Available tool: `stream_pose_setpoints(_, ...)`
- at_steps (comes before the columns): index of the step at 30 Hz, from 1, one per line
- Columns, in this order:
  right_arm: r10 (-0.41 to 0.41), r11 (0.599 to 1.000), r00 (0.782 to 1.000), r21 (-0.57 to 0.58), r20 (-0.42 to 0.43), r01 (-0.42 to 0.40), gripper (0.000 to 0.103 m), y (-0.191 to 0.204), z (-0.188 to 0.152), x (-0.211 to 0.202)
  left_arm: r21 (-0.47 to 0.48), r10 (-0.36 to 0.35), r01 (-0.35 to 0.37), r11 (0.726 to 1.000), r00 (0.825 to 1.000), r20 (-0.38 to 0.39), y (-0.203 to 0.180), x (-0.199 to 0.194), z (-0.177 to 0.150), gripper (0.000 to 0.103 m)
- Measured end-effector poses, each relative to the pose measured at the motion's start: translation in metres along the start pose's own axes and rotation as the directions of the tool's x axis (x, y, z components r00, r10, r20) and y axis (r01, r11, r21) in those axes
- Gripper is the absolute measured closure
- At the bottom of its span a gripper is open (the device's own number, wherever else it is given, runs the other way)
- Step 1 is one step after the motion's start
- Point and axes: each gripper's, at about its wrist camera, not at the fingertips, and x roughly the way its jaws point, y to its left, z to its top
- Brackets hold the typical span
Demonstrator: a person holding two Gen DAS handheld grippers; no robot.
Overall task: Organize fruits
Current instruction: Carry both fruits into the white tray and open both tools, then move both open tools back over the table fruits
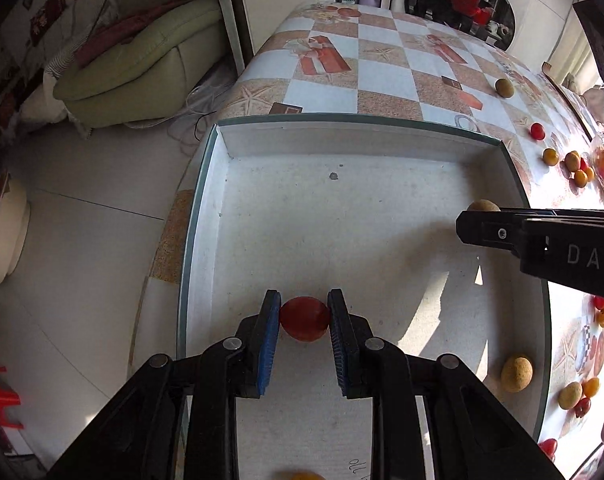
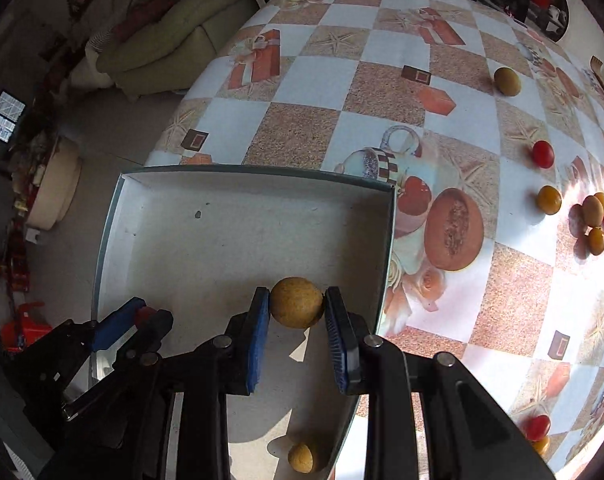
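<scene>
Left wrist view first: the left hand-held gripper (image 1: 304,314) is clamped narrow on a red cherry tomato (image 1: 304,319), blue pads (image 1: 267,344) pressing on both sides, and it's hanging over the white floor of the shallow box (image 1: 342,220). Off to its right, the right hand-held gripper (image 1: 468,229) pokes in from the edge with a tan fruit (image 1: 483,205) just peeking out behind its tip. Another tan round fruit (image 1: 516,373) sits in the box near the right wall, right of the left hand-held gripper. Beyond that wall, loose tomatoes and fruits are scattered on the checkered worktop (image 1: 382,72).

Right wrist view: the right hand-held gripper (image 2: 297,306) is squeezed onto the tan fruit (image 2: 296,302), also over the box (image 2: 242,232), close to its right wall. The left hand-held gripper (image 2: 144,314) shows to its left with a bit of red between the pads. A small tan fruit (image 2: 301,457) lies in the box below the right hand-held gripper's fingers. A green-brown fruit (image 2: 507,81), a red tomato (image 2: 542,154) and a yellow tomato (image 2: 548,199) sit further out to the right on the worktop (image 2: 302,88).
</scene>
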Motion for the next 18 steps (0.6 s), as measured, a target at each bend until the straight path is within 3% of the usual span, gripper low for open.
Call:
stream_pose_setpoints(4, -0.039, 0.999, 0.999, -0.024, -0.025, 0.038, 0.072, 0.004, 0.000, 0.011, 0.024, 0.018, -0.019, 1.000, 1.000, 0.010, -0.003, -0.001, -0.002, 0.075)
stream_pose_setpoints(6, -0.054, 0.998, 0.998, -0.041, -0.023, 0.053, 0.071, 0.007, 0.000, 0.011, 0.028, 0.030, -0.030, 0.999, 0.999, 0.019, -0.004, -0.002, -0.003, 0.045)
stream_pose_setpoints(7, -0.060, 0.997, 0.998, -0.050, -0.024, 0.059, 0.070, 0.008, 0.000, 0.011, 0.026, 0.041, -0.042, 0.999, 0.998, 0.038, -0.004, -0.004, -0.004, 0.022)
stream_pose_setpoints(10, -0.040, 0.998, 0.999, -0.057, -0.033, 0.038, 0.061, 0.009, 0.000, 0.012, 0.051, 0.048, -0.051, 0.997, 0.997, 0.064, -0.007, -0.008, -0.006, 0.021)
stream_pose_setpoints(16, 0.039, 0.999, 0.999, -0.037, -0.030, -0.040, 0.021, 0.014, 0.010, 0.009, 0.068, 0.044, -0.046, 0.997, 0.999, 0.028, -0.009, -0.007, -0.011, 0.021)
stream_pose_setpoints(18, 0.059, 0.998, 0.998, -0.019, -0.007, -0.059, 0.020, 0.015, 0.011, 0.000, 0.070, 0.043, -0.044, 0.997, 0.999, 0.021, -0.009, -0.009, -0.013, 0.021)
